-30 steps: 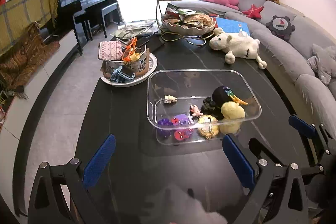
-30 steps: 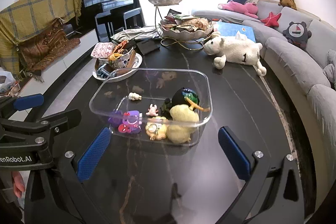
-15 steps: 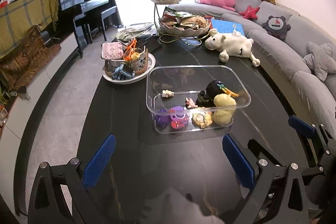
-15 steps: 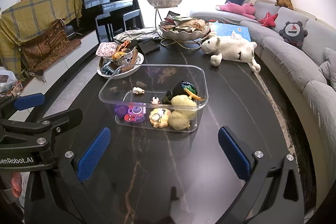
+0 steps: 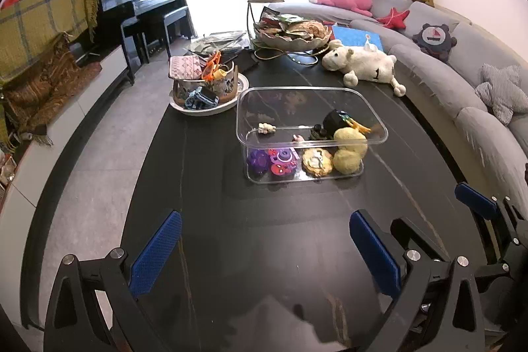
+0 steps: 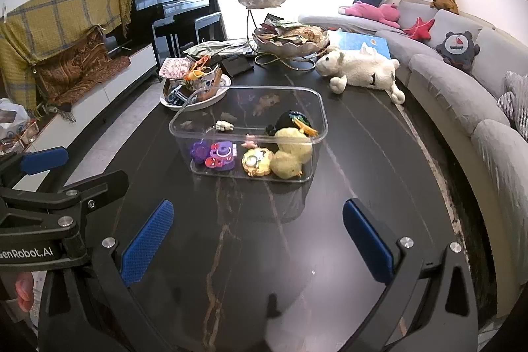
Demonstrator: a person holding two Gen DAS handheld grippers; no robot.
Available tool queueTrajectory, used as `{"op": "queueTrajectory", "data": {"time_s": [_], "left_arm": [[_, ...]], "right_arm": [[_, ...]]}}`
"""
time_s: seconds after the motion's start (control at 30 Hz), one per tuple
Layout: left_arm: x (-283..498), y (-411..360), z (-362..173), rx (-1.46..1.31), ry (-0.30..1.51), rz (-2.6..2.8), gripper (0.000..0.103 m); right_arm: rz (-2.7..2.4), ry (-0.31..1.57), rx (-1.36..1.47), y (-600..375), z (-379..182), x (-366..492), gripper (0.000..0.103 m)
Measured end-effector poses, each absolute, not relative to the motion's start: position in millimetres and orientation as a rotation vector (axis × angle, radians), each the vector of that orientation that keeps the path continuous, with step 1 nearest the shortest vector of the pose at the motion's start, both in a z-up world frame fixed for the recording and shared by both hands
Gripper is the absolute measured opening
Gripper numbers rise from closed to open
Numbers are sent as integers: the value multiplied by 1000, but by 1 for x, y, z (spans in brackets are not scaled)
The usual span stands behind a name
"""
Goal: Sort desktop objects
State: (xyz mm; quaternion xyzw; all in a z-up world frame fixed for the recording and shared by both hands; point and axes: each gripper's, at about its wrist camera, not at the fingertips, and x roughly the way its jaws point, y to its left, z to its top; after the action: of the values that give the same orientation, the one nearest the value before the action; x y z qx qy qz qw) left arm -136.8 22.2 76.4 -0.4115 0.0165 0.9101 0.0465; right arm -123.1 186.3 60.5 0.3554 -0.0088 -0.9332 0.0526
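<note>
Left wrist view: clear plastic bin (image 5: 310, 134) mid-way along dark marble table (image 5: 204, 220), small toys gathered inside — yellow plush duck (image 5: 349, 150), purple toy (image 5: 283, 159), round yellow charm (image 5: 317, 161), tiny white figure (image 5: 266, 128), black toy (image 5: 335, 120). White plush sheep (image 5: 363, 66) lying loose on tabletop beyond bin, near tiered snack stand (image 5: 290, 35); plate of oddments (image 5: 208, 88) just left of bin.

Left gripper (image 5: 264, 249) spread wide, nothing between blue pads, held low over bare tabletop short of bin. Right gripper (image 6: 257, 240) likewise spread and empty.

Fits either a bin nearly filled or one due for emptying; cannot tell which.

Handling, as judgement: bin light but stiff, walls smooth and likely slippery, best pinched over rim at a long side. Sheep soft, light, compressible; best taken across body rather than a leg. Small figures easy to fumble, needing a centred pinch.
</note>
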Motion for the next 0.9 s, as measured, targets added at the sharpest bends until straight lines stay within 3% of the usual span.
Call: {"op": "queueTrajectory", "data": {"time_s": [0.9], "left_arm": [[-93, 26, 82, -1163, 44, 2779, 101]], "right_arm": [[-2854, -25, 1061, 187, 64, -80, 102]]}}
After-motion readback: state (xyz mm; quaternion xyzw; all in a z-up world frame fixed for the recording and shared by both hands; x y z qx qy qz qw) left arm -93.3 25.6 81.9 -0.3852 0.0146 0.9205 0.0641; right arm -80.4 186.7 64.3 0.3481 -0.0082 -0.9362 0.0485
